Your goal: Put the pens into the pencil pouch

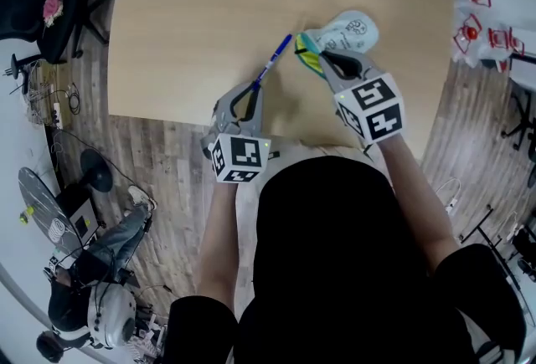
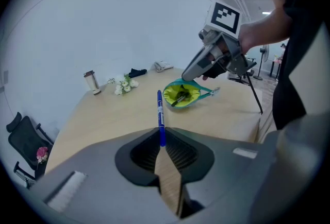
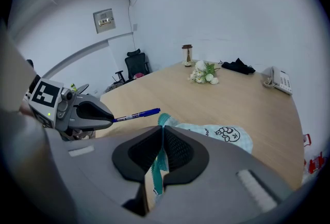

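The left gripper (image 1: pixel 255 89) has its jaws closed narrow on the tail end of the blue pen (image 1: pixel 275 59). Most of the barrel sticks out ahead of it like a pointer. That is a sensible grip, because the long free end can go into the opening before the jaws get anywhere near the fabric.

Over on the other side, the right gripper (image 1: pixel 323 61) has its jaws pinched together on the teal rim of the pouch (image 1: pixel 347 34). It lifts that edge so the mouth gapes towards the pen. The left gripper view looks straight into the yellow-green lining, and there is a dark thing (image 2: pixel 179 97) lying inside, a pen by the look of it, though it is small in frame. So I judge one is already in and this blue one is on its way.

The pen's tip is near the mouth but short of it, with bare table (image 1: pixel 193 11) between them. The pouch rests on the near right part of the tabletop, and both grippers work close to the near edge. There is plenty of open wood beyond them. The flowers (image 2: pixel 124 85) and the phone (image 2: pixel 163 66) sit well apart at the far side, so nothing crowds the line in.
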